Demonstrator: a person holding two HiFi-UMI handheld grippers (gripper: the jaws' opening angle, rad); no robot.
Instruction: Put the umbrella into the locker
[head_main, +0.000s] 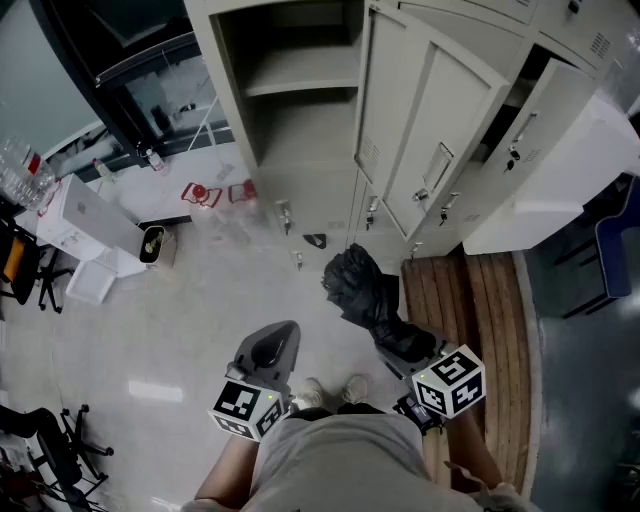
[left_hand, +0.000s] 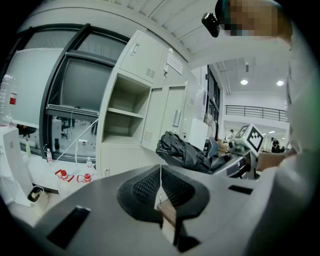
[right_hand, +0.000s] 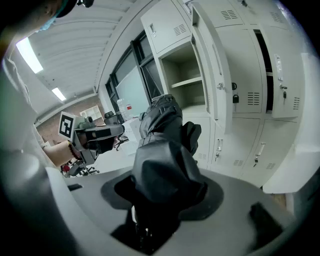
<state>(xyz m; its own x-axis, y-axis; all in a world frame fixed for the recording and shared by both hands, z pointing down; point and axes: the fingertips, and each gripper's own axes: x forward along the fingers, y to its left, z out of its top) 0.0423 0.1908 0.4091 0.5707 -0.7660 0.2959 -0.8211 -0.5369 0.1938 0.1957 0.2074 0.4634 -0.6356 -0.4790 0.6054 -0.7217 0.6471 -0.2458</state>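
The left tongs are shut with nothing in them. In the left gripper view the two jaws press flat on each other. They wait low, in front of the person, and have no job right now.

Up ahead the locker is open, with its door swung out to the right. Inside there is a shelf with room above it and below it.

The black umbrella is folded up and is not in the locker yet. It is in the air over the floor, in front of the locker and lower than the shelf. The right tongs grip it by its near end, and the rest sticks out toward the locker. In the right gripper view the jaws are closed on the dark cloth.

So I think the step is the carry – the umbrella is picked up and now has to go in. The next move is to lift it, point it at the open space left of the door, push it in, and then let go. The far end could bump the door, so aim with care.

Now the count, from the left: two bottles with red on them, two tongs, one wide-open locker with one shelf, one umbrella – and one set of wooden boards on the right.
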